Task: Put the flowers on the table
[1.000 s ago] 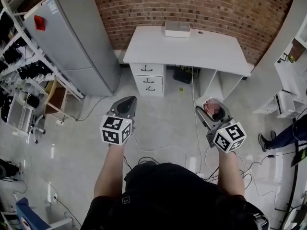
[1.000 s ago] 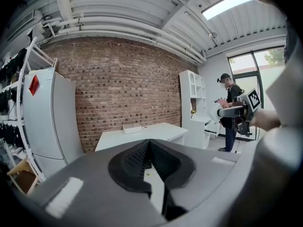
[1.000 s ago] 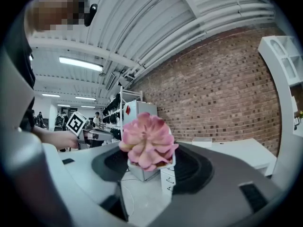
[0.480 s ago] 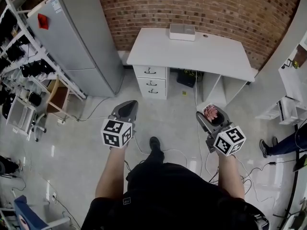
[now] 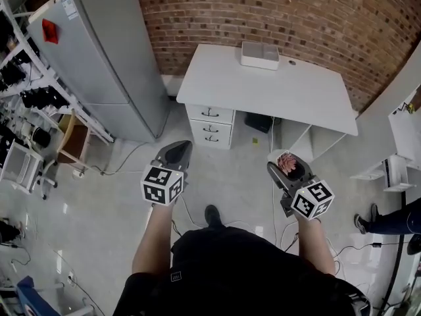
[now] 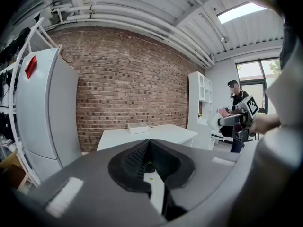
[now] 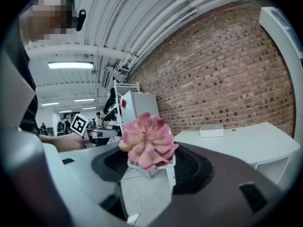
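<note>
- Head view: the left tongs (image 5: 177, 153) and right tongs (image 5: 287, 166) are held out over the grey floor (image 5: 223, 176), in front of the white tabletop (image 5: 263, 87).
- The pink flower (image 5: 287, 162) sits at the tip of the right tongs. Only its top shows here, and whatever holds it is hidden by the tongs.
- A white box (image 5: 260, 54) rests at the back of the tabletop, by the brick wall (image 5: 276, 12). A grey fridge (image 5: 99, 58) stands to the left.
- At the right edge another person (image 5: 393, 220) is cut off, with only a leg and shoe in view.
- Compared with a second ago, the tabletop lies lower in the picture and closer to both tongs. The holder's shoe (image 5: 212, 214) now shows between the arms.
- Left gripper view: the left tongs are closed tip to tip with nothing between them.
- The tabletop and box lie straight ahead.
- The right tongs appear small at the right edge, and the flower there is too small to make out clearly.
- Right gripper view: the right tongs are clamped on a small white pot (image 7: 150, 169) that carries the flower upright.
- The pot's lower part is hidden between the tongs.
- The tabletop stretches away to the right, well apart from the flower.
- The left tongs' marker cube (image 7: 80, 123) shows far left.
- As before, the flower remains in the right tongs' hold, off the tabletop.
</note>
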### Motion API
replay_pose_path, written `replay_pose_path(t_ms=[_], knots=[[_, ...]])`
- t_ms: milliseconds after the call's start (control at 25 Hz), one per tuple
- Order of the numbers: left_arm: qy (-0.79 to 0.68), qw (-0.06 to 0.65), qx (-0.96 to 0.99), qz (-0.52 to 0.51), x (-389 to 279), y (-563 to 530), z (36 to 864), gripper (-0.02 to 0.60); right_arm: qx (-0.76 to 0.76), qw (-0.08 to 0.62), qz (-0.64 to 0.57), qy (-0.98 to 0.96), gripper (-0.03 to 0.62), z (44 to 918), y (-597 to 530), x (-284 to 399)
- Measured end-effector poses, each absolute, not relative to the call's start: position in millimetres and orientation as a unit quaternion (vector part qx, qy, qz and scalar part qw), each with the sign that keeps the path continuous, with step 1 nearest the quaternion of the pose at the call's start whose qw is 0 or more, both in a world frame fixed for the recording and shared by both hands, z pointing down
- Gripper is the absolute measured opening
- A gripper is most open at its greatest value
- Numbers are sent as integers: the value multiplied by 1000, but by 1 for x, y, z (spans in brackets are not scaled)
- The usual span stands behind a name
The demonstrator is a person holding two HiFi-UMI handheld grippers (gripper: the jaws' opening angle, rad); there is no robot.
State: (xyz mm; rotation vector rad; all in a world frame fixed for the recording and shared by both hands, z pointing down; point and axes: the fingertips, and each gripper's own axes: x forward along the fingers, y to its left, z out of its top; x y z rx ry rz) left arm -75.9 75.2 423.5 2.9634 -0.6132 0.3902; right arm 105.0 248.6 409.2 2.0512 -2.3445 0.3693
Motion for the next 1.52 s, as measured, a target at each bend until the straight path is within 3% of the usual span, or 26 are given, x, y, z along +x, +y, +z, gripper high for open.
replay_pose_path(t_ms=[440, 800, 1040, 1520], knots=[[-216, 82, 967, 108, -74, -39, 437, 8, 608, 46, 127, -782, 250, 405, 104, 93], [-234, 117, 959, 112, -75, -81, 470, 8, 596, 48, 161, -785, 250, 434, 63, 91], [-228, 122, 957, 133, -43, -109, 482, 8, 605, 26, 210, -767, 250, 468, 39, 128], [-276, 131, 941, 145, 43, -214, 475, 8, 535, 25, 198, -821, 250, 457, -109, 207]])
